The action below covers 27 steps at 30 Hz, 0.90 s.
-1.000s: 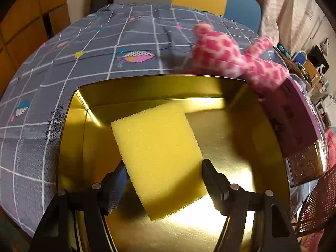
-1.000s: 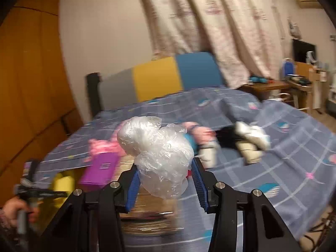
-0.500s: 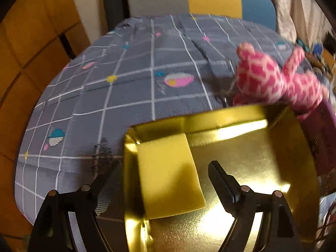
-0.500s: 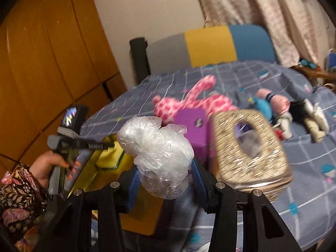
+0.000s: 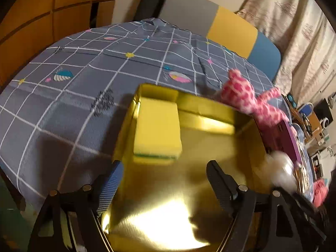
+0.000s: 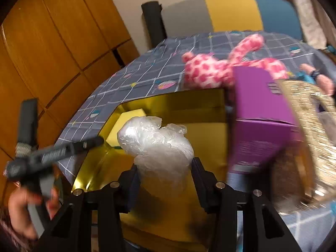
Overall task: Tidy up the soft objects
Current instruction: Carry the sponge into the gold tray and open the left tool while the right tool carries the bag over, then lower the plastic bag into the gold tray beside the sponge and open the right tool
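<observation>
A yellow sponge [image 5: 157, 130] lies flat in the far left corner of the gold tray [image 5: 205, 107]. My left gripper [image 5: 164, 180] hovers just short of it. Its jaws are wide and closing slightly, with only the tray floor between them. My right gripper [image 6: 164, 168] is shut on a crumpled clear plastic bag [image 6: 157, 142] and holds it above the tray [image 6: 189, 107]. The sponge [image 6: 126, 121] shows behind the bag. In the left wrist view the bag [image 5: 279, 168] is a white blur at the right.
A pink spotted plush [image 6: 208, 71] lies on the checked bedcover behind the tray. A purple box [image 6: 260, 113] and a glittery gold box [image 6: 304, 126] stand at the tray's right side. A hand [image 6: 21, 205] grips the left tool at lower left.
The left jaws opened off the sponge and drew back, leaving it flat in the tray's corner. The right gripper swung down and left with the bag, from over the bed to over the tray.
</observation>
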### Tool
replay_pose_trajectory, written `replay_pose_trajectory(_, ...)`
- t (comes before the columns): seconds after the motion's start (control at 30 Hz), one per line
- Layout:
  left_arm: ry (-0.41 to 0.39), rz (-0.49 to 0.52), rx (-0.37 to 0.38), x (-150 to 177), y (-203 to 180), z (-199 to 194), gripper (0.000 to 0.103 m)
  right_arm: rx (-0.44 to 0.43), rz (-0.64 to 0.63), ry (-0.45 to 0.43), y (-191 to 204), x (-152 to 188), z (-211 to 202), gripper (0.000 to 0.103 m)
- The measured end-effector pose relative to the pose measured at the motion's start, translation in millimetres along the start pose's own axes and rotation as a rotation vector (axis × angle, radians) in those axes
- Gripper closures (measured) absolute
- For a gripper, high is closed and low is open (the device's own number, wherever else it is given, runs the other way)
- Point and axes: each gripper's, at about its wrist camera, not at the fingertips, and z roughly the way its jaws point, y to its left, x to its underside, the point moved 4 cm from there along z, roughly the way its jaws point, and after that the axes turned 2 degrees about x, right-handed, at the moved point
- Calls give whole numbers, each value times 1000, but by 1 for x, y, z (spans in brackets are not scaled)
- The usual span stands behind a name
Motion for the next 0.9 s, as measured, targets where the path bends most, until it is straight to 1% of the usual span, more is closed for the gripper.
replay_pose_trajectory(0.1,2,11,5,12,-2,-6,22,-17,0,35,11,-11,23,56)
replay_pose_trajectory(0.23,0,11,-14,23,2,-12,22,-10,21,82,21,-24,58,55)
replay_pose_trajectory(0.4,-1,-20,-23,32,16,-20,22,11,92,139,24,-39,95,55)
replay_pose_trajectory(0.43,-1,-26,-24,34,18,-22,22,13,109,145,25,-43,102,54)
replay_pose_trajectory(0.53,2,-48,-26,38,25,-24,22,11,189,163,26,-51,120,53)
replay_pose_trajectory(0.57,3,-52,-26,38,26,-25,22,14,211,163,26,-53,126,51)
replay_pose_trajectory(0.6,5,-58,-26,40,28,-25,22,18,231,161,26,-55,131,41)
replay_pose_trajectory(0.63,7,-62,-26,40,28,-25,22,19,245,161,26,-56,134,29)
replay_pose_trajectory(0.67,7,-66,-26,41,29,-26,22,14,262,162,27,-57,136,26)
replay_pose_trajectory(0.7,5,-67,-24,42,29,-27,22,0,280,163,27,-56,135,26)
replay_pose_trajectory(0.77,5,-64,-24,43,29,-29,22,-19,271,155,30,-55,128,26)
replay_pose_trajectory(0.9,8,-81,-10,46,30,-28,23,-28,161,103,41,-49,98,25)
